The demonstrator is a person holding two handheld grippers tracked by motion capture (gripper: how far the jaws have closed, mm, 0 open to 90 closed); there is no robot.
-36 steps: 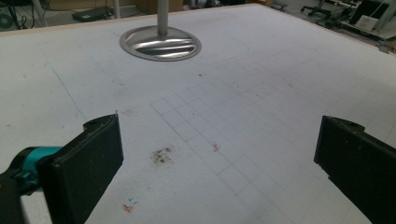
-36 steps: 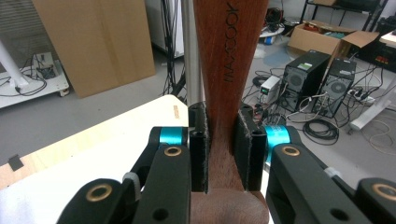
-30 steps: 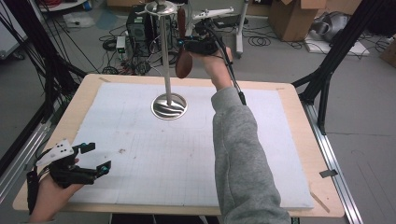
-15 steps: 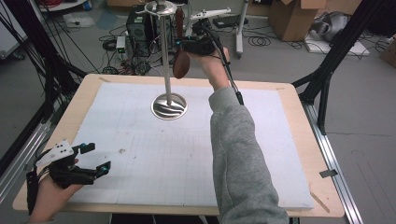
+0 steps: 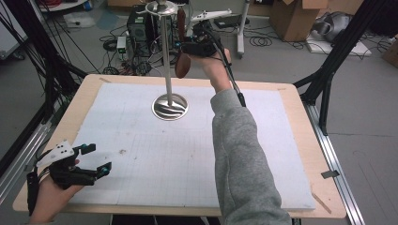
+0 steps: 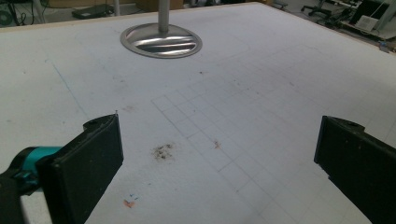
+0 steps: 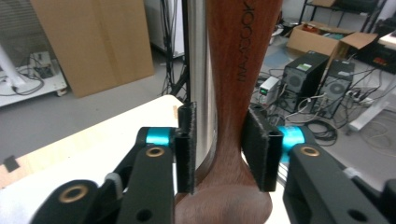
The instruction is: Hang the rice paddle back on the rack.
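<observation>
- The wooden spoon [image 7: 236,84] hangs beside the steel stand [image 5: 165,56] pole.
- The right gripper [image 7: 219,149], its jaws just opening, brackets the handle with a gap showing on the left.
- The left gripper [image 5: 96,159], well away from the stand, is spread open and holds nothing.

steel stand [image 5: 168,70] mid-table, open mat [image 5: 159,159] elsewhere

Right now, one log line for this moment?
right gripper: jaws just opening, wooden spoon between them, beside stand pole | left gripper: open, low over mat
</observation>
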